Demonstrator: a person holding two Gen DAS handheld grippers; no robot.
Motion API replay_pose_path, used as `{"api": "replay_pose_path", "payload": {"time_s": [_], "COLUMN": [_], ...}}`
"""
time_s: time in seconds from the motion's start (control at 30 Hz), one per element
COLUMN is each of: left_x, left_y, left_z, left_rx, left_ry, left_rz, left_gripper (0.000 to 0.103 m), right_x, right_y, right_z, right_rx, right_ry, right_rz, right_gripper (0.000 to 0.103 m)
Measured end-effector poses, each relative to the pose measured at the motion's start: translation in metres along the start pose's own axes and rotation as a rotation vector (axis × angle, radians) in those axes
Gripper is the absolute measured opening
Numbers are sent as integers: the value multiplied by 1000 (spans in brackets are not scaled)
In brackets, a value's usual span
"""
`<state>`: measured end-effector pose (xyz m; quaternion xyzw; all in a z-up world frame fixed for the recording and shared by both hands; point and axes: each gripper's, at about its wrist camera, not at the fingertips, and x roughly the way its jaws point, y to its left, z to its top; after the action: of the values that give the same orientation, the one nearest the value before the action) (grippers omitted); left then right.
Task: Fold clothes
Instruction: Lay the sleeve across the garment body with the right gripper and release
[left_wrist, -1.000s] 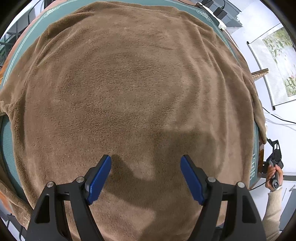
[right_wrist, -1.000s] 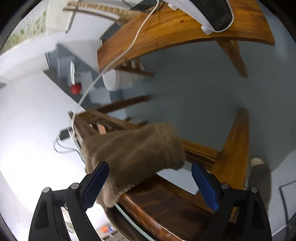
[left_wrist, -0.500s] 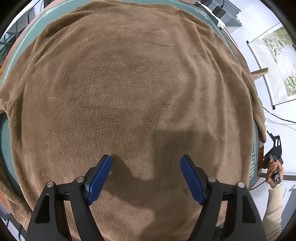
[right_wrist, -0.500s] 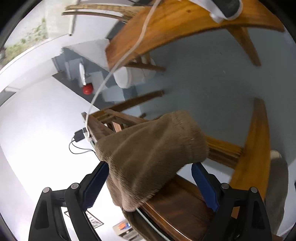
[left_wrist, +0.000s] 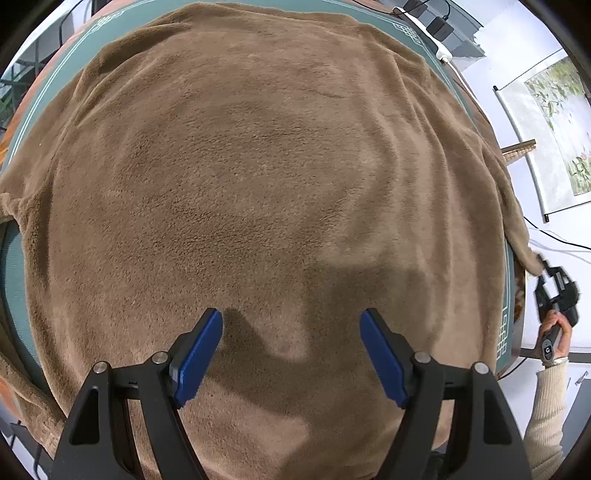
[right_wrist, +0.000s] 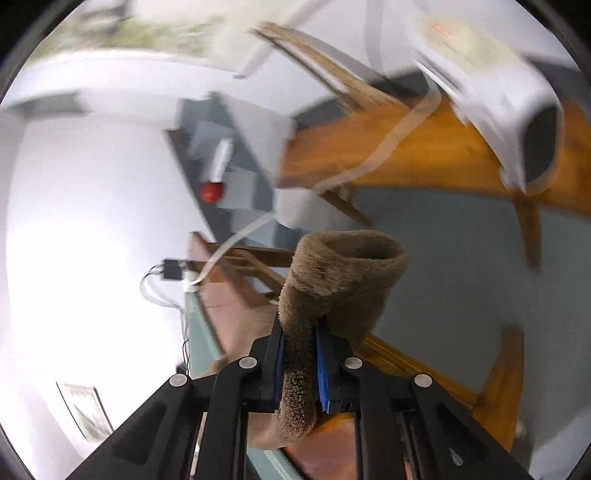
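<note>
two tongs, two jobs: the left tongs (left_wrist: 291, 354) hang wide apart above the brown fleece top (left_wrist: 266, 177), gripping nothing, while the right tongs (right_wrist: 298, 363) are now clamped on the cuff of its sleeve (right_wrist: 332, 291). a second ago those right tongs stood wide with the sleeve end lying loose over the wooden edge between them; half a second ago the cuff filled more of the gap, and now the blue pads have closed on it, the cuff mouth standing open just past the tips. the right view is smeared, so that hand looks to be in motion. the top itself lies spread flat over the green bench (left_wrist: 417, 35), covering nearly all of it, with its right side running off the edge toward the right tongs, seen in the left view (left_wrist: 554, 288) in the person's hand (left_wrist: 556, 332). over the same second the left view barely shifts. my reading is that the sleeve is now caught, so it can be carried back over the body of the top as a fold; the body shows no fold line yet that i can make out, and the left sleeve hangs off the bench's near left side.
</note>
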<state>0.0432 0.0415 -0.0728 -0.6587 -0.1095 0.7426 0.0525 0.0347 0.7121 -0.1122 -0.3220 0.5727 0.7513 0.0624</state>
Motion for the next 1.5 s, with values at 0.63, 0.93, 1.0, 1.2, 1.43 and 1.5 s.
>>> {"api": "replay_pose_path", "payload": {"time_s": [0.63,0.93,1.0,1.2,1.43,1.5], "left_x": [5,3,9,28,53,60], "left_y": [-6,-23,-31,-51,-66,-71], "left_z": [29,41,48,51,62,69], "left_rx": [-12,-42,-44,-85,-124,-142], "left_ry": [-6,35,55,142,167,158], "left_rz": [-125,-347,-407,-533,-541,-563], "left_gripper": [80,80,80,80,80,80], "right_x": [77,78,75,62,54,54], "right_y": [220,179,180,186,177,174], "right_z": [-293,-319,-317,-324,-336,-339], "right_rx": [-1102,-1052,-1047,-1144,-1117,-1098], "right_ry": [522,607,593,547,572,584], "right_rz": [104,-3,0,-28,-29,-25], "right_gripper": [17,20,25,78,78,78]}}
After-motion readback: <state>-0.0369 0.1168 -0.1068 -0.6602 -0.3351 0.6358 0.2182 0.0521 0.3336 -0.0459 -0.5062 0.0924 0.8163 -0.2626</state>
